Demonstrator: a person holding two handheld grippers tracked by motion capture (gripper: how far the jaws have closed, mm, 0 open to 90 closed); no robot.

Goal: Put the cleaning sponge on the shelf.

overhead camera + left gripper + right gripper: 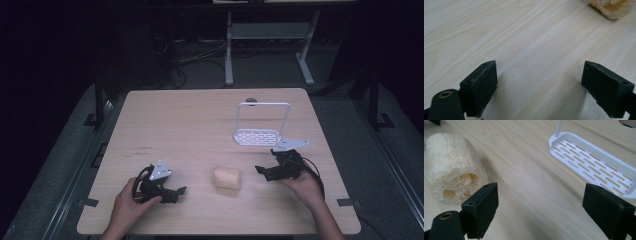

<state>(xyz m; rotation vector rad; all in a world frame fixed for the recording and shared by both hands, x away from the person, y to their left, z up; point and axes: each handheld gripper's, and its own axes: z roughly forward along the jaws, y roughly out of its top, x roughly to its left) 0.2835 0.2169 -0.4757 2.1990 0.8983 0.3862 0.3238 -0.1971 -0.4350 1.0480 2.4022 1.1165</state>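
Both claws rest low on the desk (165,120), jaws wide, holding nothing: left claw (181,190) at lower left, right claw (258,169) at lower right. Between them, lower centre, lies the loofah (227,177). Right of centre, the white rack (256,136) stands empty. Judging by this, I'm approaching; next my right claw must straddle the loofah and close.

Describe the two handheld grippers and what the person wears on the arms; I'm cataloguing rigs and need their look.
Both the left gripper and the right gripper are black, each with two blocky, flat-faced jaws and a pale grey three-cornered plate on top. A brass-coloured eyelet shows beside one jaw in each gripper view. A black cable loops from each. The forearms are bare, no sleeves or gloves.
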